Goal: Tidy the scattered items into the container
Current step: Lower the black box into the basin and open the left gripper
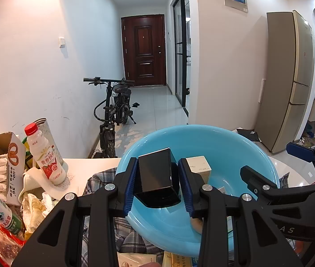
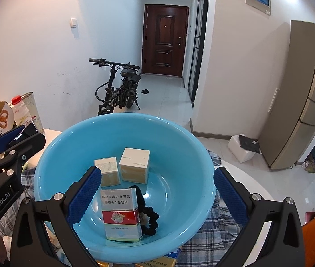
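Clamped on a glossy black box (image 1: 157,178), the left gripper (image 1: 157,181) holds it above the near rim of the blue basin (image 2: 53,155); the right gripper (image 2: 157,193) hangs over the basin with jaws spread wide and nothing between them. Inside lie two cream boxes (image 2: 135,164), a cigarette pack (image 2: 122,215) and a black hair tie (image 2: 149,213), on a plaid cloth (image 2: 219,229)

White hallway (image 1: 86,44), door (image 1: 144,51) (perhaps wooden)

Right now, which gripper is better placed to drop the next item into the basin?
Left. The left gripper already grips a black box above the blue basin; the right gripper hangs open, empty.
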Motion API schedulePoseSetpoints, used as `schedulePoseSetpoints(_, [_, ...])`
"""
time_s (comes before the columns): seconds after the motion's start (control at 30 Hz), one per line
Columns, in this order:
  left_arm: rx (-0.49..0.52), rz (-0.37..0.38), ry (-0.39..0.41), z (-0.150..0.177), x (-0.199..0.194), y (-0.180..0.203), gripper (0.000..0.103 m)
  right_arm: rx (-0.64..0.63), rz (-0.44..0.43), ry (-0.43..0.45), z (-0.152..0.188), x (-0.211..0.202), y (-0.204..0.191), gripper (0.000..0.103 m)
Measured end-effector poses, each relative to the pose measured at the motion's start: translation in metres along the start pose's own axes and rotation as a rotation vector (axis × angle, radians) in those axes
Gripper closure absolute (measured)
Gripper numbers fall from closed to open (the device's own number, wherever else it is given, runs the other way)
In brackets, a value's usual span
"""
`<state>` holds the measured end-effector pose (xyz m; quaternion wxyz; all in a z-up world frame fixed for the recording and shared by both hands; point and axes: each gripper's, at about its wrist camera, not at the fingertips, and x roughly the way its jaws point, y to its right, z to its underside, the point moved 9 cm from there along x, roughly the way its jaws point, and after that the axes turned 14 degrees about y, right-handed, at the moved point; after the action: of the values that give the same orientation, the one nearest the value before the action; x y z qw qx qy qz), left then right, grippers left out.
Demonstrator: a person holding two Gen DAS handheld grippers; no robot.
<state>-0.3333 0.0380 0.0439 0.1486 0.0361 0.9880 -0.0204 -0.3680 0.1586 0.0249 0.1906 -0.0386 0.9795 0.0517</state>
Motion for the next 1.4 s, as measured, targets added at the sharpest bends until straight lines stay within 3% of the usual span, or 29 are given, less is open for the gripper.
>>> schedulePoseSetpoints(0.43, [0.005,-0.002,-0.003,0.001,0.002,0.002,0.068,0.003,0.011,0.001,-0.001,0.0,-0.002,0.0])
schedulePoseSetpoints(0.47, [0.006,-0.001,-0.006,0.001,0.002,0.002,0.066,0.002,0.012,0.0,-0.001,0.0,-0.002,0.0])
schedulePoseSetpoints(0.53, [0.012,-0.022,-0.004,0.001,0.002,-0.001,0.035,0.002,0.013,0.0,-0.001,0.0,-0.002,0.0])
schedulePoseSetpoints(0.6, [0.016,-0.079,0.012,-0.002,0.002,-0.01,0.018,0.0,0.028,0.002,-0.001,0.0,0.001,0.0])
schedulePoseSetpoints(0.77, [-0.088,0.01,-0.011,-0.002,0.002,-0.013,0.017,0.009,0.026,0.008,-0.002,0.0,0.004,0.0])
schedulePoseSetpoints(1.13, [-0.044,-0.005,0.004,-0.004,-0.001,-0.007,0.017,0.0,0.022,0.003,0.0,0.002,-0.001,0.0])
schedulePoseSetpoints(1.17, [-0.044,-0.003,0.002,-0.003,-0.001,-0.006,0.016,-0.001,0.022,0.003,0.0,0.002,-0.001,0.0])
schedulePoseSetpoints(1.23, [-0.048,-0.01,0.005,-0.004,-0.001,-0.007,0.001,-0.002,0.023,0.003,0.0,0.002,-0.001,0.0])
schedulePoseSetpoints(1.4, [-0.034,-0.019,0.021,-0.006,-0.001,-0.008,0.0,0.0,0.02,0.003,0.0,0.002,-0.002,0.0])
